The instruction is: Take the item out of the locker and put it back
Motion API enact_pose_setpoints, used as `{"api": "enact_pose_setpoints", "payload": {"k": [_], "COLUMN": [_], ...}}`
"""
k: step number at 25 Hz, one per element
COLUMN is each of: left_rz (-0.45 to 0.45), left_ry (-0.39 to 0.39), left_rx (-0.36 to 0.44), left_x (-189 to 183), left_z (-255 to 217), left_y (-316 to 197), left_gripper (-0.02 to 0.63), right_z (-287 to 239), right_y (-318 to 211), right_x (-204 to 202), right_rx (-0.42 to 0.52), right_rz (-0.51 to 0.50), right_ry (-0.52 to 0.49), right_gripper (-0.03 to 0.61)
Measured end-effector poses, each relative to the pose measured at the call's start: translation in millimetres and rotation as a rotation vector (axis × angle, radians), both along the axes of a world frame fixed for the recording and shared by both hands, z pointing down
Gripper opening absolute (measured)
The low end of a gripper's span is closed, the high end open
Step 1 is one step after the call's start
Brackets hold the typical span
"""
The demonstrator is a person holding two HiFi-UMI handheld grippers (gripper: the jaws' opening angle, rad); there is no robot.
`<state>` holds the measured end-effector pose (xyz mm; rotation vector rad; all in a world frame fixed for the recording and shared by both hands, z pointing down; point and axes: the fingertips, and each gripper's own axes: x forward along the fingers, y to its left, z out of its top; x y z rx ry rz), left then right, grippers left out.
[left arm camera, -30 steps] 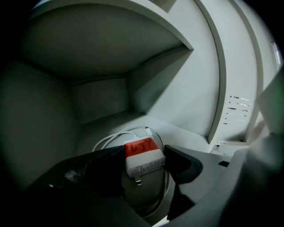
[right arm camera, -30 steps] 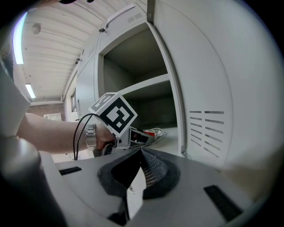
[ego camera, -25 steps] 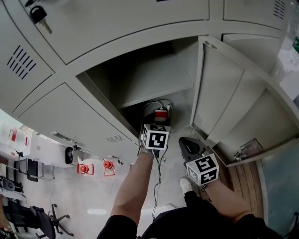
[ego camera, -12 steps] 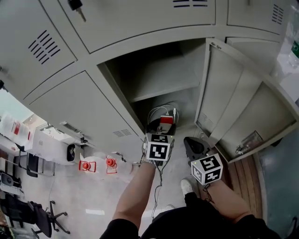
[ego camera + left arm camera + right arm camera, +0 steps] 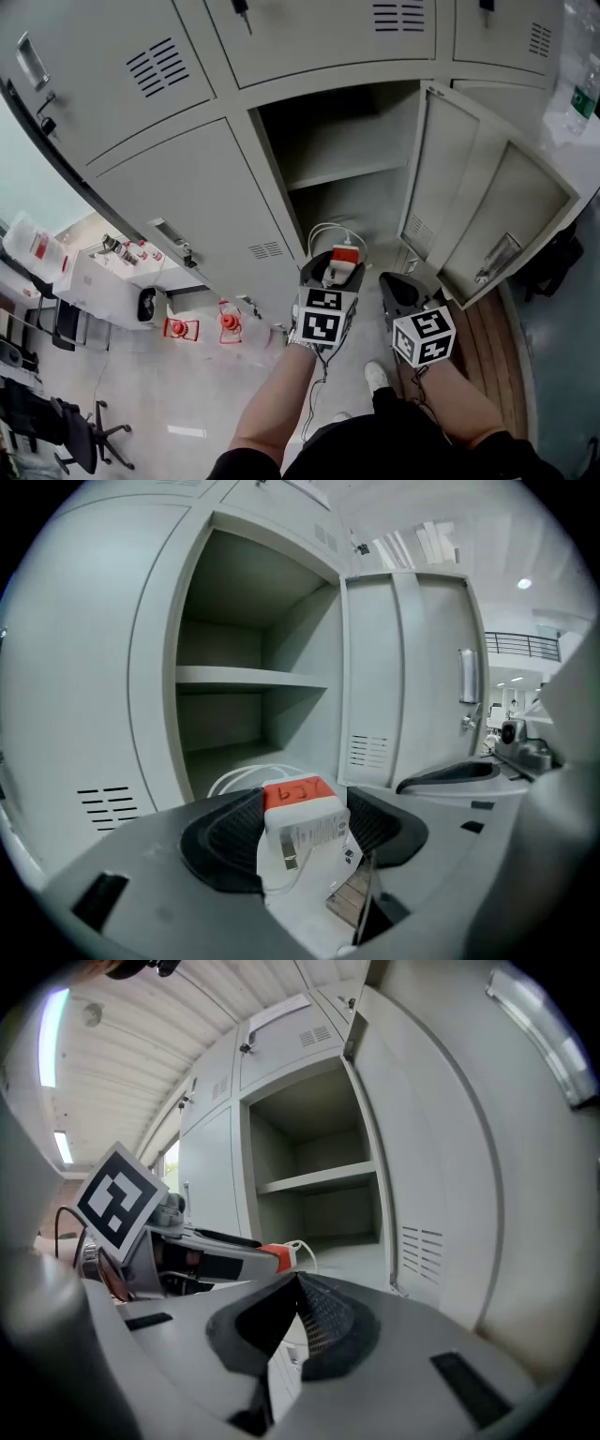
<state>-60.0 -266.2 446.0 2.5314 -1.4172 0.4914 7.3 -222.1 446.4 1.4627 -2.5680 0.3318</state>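
Note:
My left gripper [image 5: 330,269] is shut on a white charger [image 5: 345,263] with an orange taped top and a looped white cable [image 5: 328,231]. It holds it just outside the open locker [image 5: 349,178], in front of the lower space. In the left gripper view the charger [image 5: 302,819] sits tilted between the black pads, with the cable [image 5: 242,776] trailing ahead of it. My right gripper [image 5: 401,291] hangs beside it on the right, shut and empty. The right gripper view has the pads of the right gripper [image 5: 298,1330] pressed together, with the left gripper [image 5: 211,1255] to its left.
The locker door [image 5: 473,211] stands swung open to the right. One shelf [image 5: 251,676] divides the locker, and both levels look bare. Closed locker doors [image 5: 178,202] flank it at left and above. A wooden floor strip [image 5: 487,347] runs at right. Office chairs [image 5: 66,436] stand at far left.
My left gripper has drawn back from the locker's lower space with the charger, which now sits outside the opening. My right gripper has stayed beside it, still shut.

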Motion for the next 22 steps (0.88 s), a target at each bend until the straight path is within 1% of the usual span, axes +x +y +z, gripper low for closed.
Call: {"api": "enact_pose_setpoints", "payload": {"k": [5,9,14,22], "left_rz": [0.007,0.008,0.012,0.007], "left_ry": [0.025,0.047,0.06,0.083], "left_rx": [0.026,0.032,0.057,0.057], "left_x": [-15,-29,-46,-66], "left_z": [-9,-14,-24,-27], "left_y": [44,80,125,185], "left_gripper": [0.282,0.282,0.282,0.282], "right_z": [-7,-12,-21,-28], "right_y": [31,59,96,138], "right_x": [-11,-22,-32,-39], "right_rx": [0.016,0.031,0.052,0.058], "right_rz": [0.011,0.018,0.028,0.033], "right_ry": [0.0,0.001,0.012,0.026], "right_gripper": [0.052,0.052,0.052,0.052]}}
